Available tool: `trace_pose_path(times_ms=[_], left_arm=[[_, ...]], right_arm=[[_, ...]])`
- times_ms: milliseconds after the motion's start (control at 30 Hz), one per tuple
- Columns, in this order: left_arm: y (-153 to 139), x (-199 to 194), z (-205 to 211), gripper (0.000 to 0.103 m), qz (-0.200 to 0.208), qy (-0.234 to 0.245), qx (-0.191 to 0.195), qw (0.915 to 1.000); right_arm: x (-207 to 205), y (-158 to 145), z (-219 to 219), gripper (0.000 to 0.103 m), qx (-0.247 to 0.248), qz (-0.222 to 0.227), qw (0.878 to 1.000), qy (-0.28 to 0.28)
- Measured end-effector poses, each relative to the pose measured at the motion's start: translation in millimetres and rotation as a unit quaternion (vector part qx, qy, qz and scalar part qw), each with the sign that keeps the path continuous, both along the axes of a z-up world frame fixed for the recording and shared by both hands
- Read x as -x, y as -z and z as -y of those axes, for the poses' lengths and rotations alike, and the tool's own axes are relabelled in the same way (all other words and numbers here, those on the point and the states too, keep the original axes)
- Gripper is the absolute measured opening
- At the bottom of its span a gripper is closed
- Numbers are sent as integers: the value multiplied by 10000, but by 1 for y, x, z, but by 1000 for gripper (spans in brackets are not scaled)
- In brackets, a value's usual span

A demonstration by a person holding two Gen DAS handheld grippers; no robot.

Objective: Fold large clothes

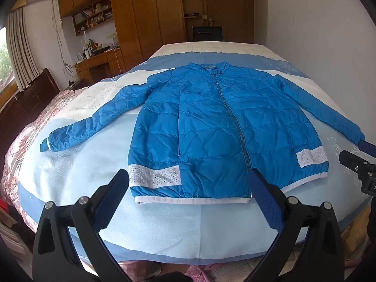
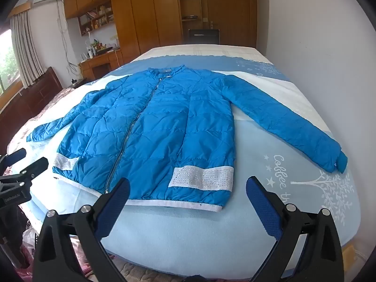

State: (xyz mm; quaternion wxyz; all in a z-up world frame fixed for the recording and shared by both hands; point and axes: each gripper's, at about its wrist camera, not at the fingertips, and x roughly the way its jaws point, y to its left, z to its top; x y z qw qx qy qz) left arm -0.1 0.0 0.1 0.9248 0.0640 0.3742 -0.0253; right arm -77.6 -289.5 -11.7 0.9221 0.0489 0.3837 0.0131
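A blue quilted jacket (image 1: pixel 211 127) lies flat, zipped, sleeves spread, on a bed (image 1: pixel 164 230). Left hand-held gripper (image 1: pixel 188 183) and right hand-held gripper (image 2: pixel 188 188) hover spread wide, empty, near its hem.

Wooden wardrobes (image 1: pixel 145 11), curtained window (image 1: pixel 4 56), cluttered desk (image 1: pixel 101 58), white walls (image 2: pixel 317 35).

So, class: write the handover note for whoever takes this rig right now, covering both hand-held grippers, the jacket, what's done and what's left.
Left hand-held gripper: open, empty, hovering at the hem.
Right hand-held gripper: open, empty, also at the hem.
Blue jacket: flat on the bed, zipped, face up, both sleeves spread out.
Done: laid out only.
Left: every fold, likely sleeves in first, then the body.
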Motion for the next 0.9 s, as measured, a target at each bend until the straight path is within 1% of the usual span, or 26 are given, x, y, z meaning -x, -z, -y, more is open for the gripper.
trace_pose_path(times_ms=[900], left_arm=[[0, 0, 1, 100, 13, -4, -14, 10000]], right_arm=[[-2, -1, -1, 99, -7, 21, 10000, -8]])
